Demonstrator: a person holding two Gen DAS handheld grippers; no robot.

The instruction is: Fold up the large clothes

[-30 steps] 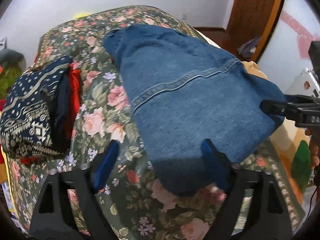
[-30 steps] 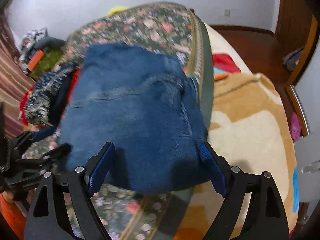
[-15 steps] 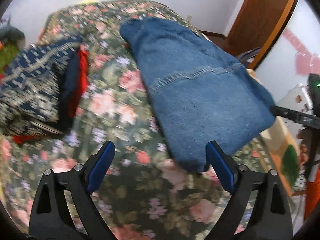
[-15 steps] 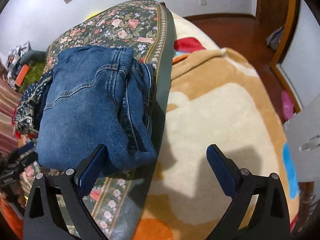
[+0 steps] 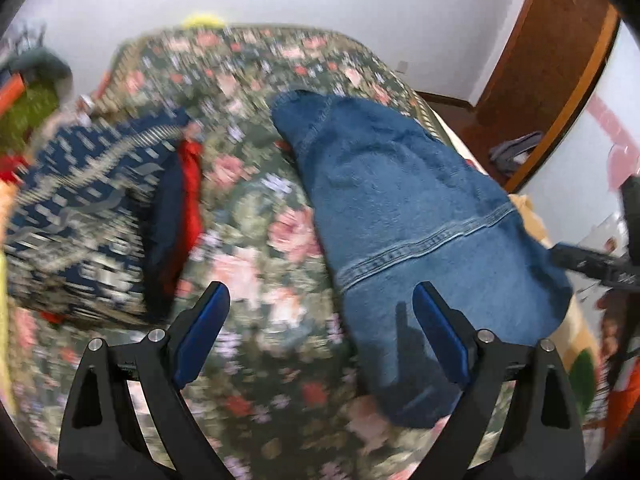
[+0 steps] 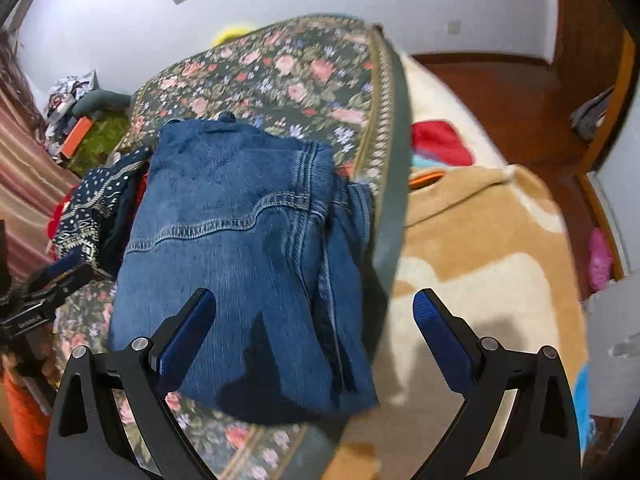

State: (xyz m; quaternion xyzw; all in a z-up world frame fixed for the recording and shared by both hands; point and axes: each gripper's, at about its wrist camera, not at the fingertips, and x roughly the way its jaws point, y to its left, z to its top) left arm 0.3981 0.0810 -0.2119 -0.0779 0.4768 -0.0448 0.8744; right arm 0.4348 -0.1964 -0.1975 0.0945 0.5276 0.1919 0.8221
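The folded blue jeans (image 5: 416,216) lie on the floral bedspread (image 5: 256,264), near its right edge; in the right wrist view the jeans (image 6: 240,248) fill the middle. My left gripper (image 5: 320,332) is open and empty, its right finger above the near end of the jeans. My right gripper (image 6: 314,340) is open and empty, hovering over the near right corner of the jeans. Each gripper shows at the edge of the other's view: the right one (image 5: 592,264), the left one (image 6: 44,284).
A folded navy patterned garment (image 5: 80,216) with red cloth under it lies left of the jeans. A tan and cream blanket (image 6: 480,256) covers the bed to the right. A wooden door (image 5: 548,68) and a floor with small items lie beyond.
Both grippers, open throughout, have drawn back from the jeans. The left view has swung left and is blurred by motion. The right gripper swung right, then back over the jeans.
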